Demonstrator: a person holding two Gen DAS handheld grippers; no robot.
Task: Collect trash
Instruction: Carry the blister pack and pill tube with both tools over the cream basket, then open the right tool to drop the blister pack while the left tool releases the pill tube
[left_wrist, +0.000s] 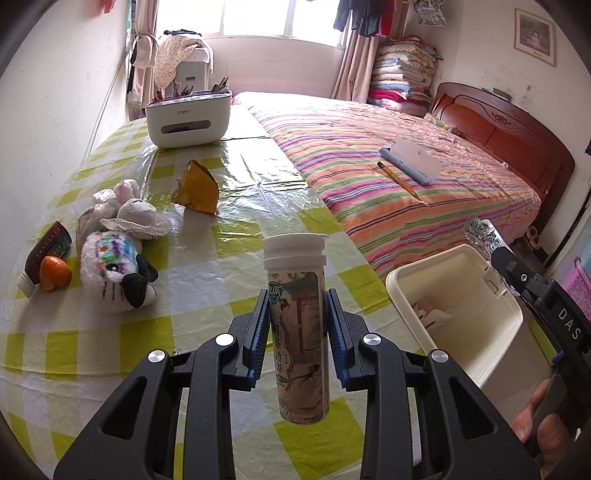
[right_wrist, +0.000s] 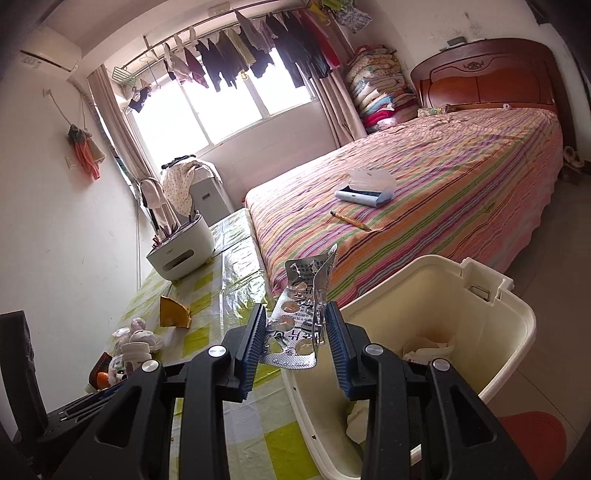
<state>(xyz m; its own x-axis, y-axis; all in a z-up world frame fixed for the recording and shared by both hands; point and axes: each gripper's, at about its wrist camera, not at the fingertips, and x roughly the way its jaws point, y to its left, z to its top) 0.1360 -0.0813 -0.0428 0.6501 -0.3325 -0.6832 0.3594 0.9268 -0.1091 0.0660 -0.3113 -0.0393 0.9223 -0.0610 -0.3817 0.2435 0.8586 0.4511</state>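
Cream plastic, open-topped and already holding crumpled paper, the trash bin (right_wrist: 436, 314) stands at the near corner of the green-checked tablecloth-covered table (left_wrist: 221, 243). Just short of its rim the right gripper (right_wrist: 295, 332) is clamped on a crinkled silver foil pill blister sheet (right_wrist: 299, 306). On the table side of the bin, the left gripper (left_wrist: 297, 328) is clamped on the midsection of an upright cylindrical printed-label tube with a white cap (left_wrist: 297, 325). Both look light: the foil is flimsy and likely to bend, so a flat pinch across it suits, while the tube is stiff and smooth and best held about its middle.
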